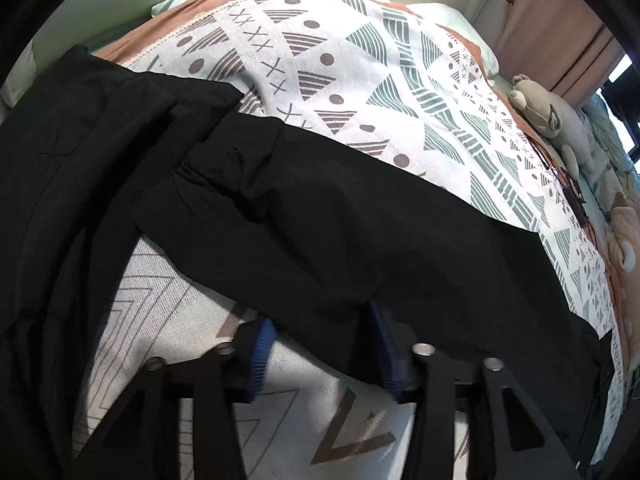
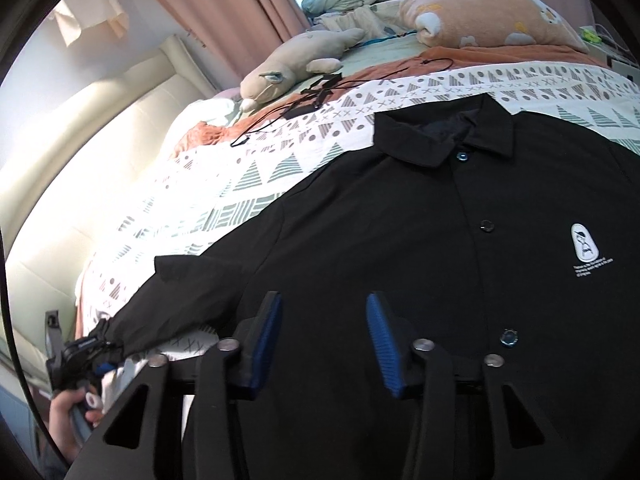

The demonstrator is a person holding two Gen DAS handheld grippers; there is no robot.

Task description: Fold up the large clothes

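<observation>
Here, line by line, with the black shirt as the landmark:

Shirt: the black shirt (image 2: 460, 248) lies face up on the bed's patterned blanket (image 1: 360, 80), buttoned, collar towards the pillows.

Chest print: a small white logo (image 2: 585, 246) sits beside the button line of the shirt.

Sleeve: one sleeve (image 1: 320, 232) stretches across the blanket, away from the shirt's body.

Left hand-held gripper (image 1: 320, 344): at the sleeve's near edge; cloth drapes over its blue pads, but whether they pinch it I cannot tell.

Right hand-held gripper (image 2: 322, 344): over the shirt's lower front, its blue pads apart, nothing clamped between them.

Hand (image 2: 66, 420): a person's hand grips the other tool at the sleeve's cuff end.

Plush toy (image 2: 296, 64): beyond the shirt's collar, near the curtain.

Black cord (image 2: 320, 92): on the blanket between the toy and the shirt.
</observation>
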